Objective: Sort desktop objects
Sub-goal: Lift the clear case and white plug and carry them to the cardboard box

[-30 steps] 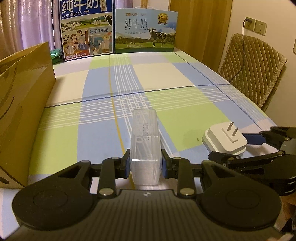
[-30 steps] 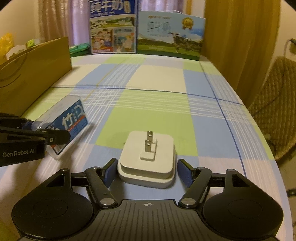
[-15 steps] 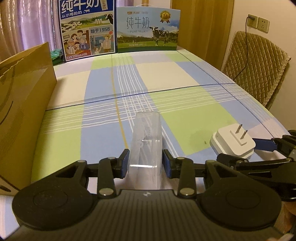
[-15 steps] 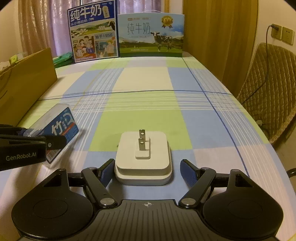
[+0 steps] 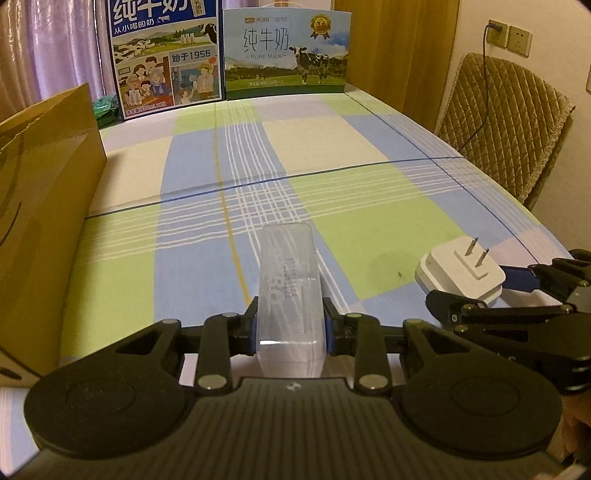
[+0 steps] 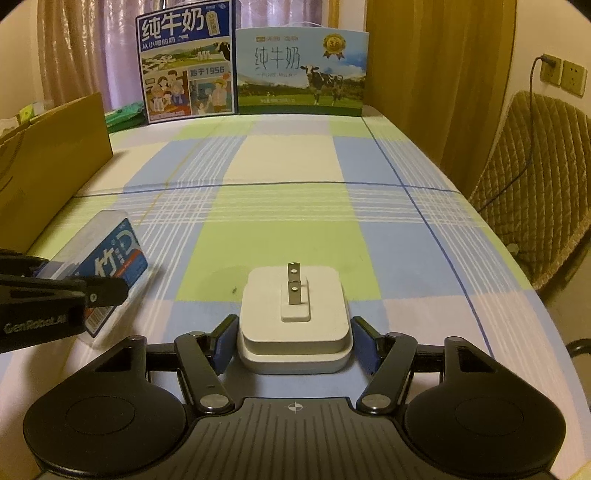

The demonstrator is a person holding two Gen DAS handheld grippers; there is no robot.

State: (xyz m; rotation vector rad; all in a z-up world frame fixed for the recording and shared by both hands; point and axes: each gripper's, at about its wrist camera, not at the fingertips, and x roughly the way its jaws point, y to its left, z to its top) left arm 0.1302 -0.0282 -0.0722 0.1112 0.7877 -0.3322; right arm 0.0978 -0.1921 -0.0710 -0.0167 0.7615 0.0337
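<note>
two milk cartons [image 5: 229,55] are standing upright at the far edge of the table [image 5: 332,140], side by side, and a green packet [image 6: 123,114] is lying just left of them. a brown paper bag [image 5: 40,206] is standing along the left side of the table, close beside the left gripper's [image 5: 290,328] path. a quilted chair [image 5: 506,122] is sitting off the right edge, with a cord running up to a wall socket [image 5: 496,31]. the plaid cloth between the grippers and the cartons is lying bare.

the left gripper is clamping a clear box [image 5: 288,288] by its long side walls, blue pads pressing on both. the box is sitting near the table's front edge, its long axis running away from the camera toward the cartons; in the right wrist view its blue label [image 6: 110,266] is facing right and up, so the box [image 6: 92,273] is tilting on its side.

the right gripper [image 6: 293,341] is standing spread around a white plug [image 6: 293,317], its blue pads just beside the plug's sides with small gaps showing. the plug is lying flat on the cloth near the front edge, right of the box and apart from it, its two prongs [image 6: 294,282] pointing up, lined up one behind the other away from the camera.
</note>
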